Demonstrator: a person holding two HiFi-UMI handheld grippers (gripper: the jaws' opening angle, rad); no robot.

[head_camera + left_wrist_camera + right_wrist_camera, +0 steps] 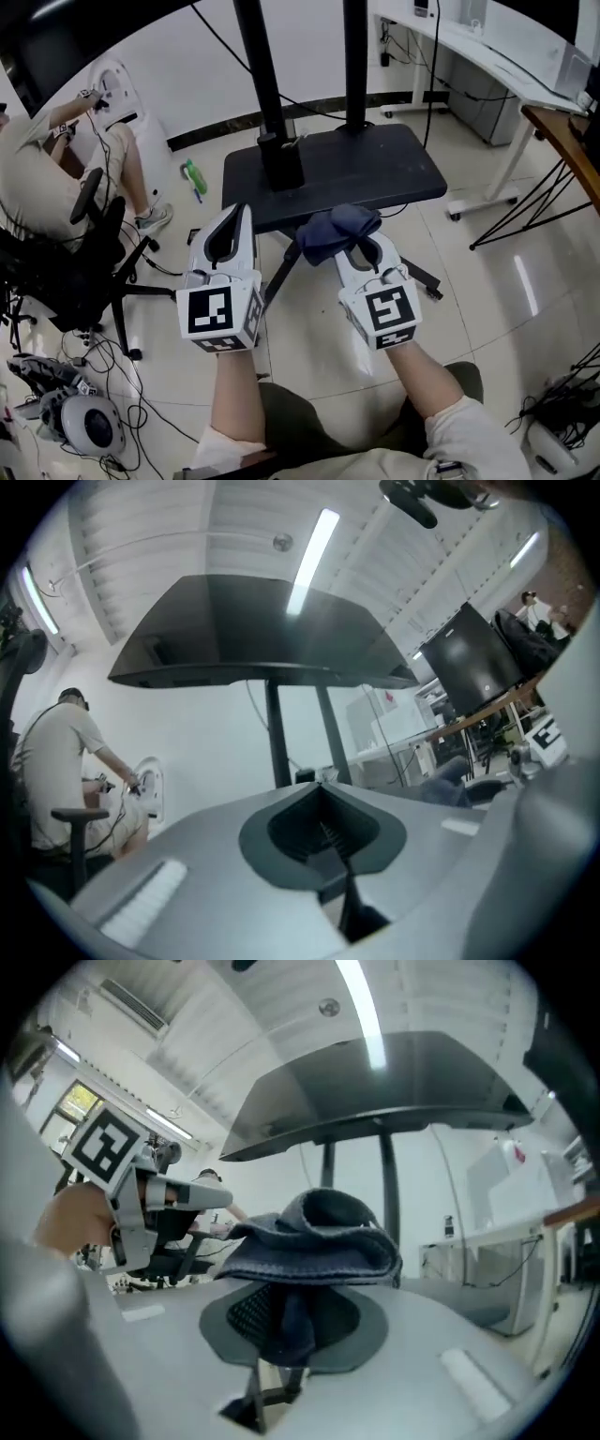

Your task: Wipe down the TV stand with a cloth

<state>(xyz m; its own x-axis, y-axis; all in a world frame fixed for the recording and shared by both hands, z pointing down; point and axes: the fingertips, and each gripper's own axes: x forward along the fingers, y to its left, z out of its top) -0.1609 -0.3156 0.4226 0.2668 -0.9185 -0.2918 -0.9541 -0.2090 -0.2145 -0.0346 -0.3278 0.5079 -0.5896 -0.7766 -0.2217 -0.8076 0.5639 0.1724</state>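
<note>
Head view: the left gripper (234, 225) and right gripper (364, 246) hover just short of the black TV stand (375, 164), a dark blue cloth (336, 232) bunched at the right one's tip, off the shelf's front edge. Left gripper view: the jaws are pressed together on nothing, facing the stand's poles (274, 733). Right gripper view: the jaws are clamped on the folded cloth (314, 1241).

The TV stand (375, 169) sits on the floor (487, 272) at 12 o'clock, the cloth (333, 232) over its near edge in the right tongs (360, 247), the left tongs (240, 217) beside them at 9 o'clock, a seated person (37, 159) at 10 o'clock, a worktop (487, 52) at 2 o'clock.
</note>
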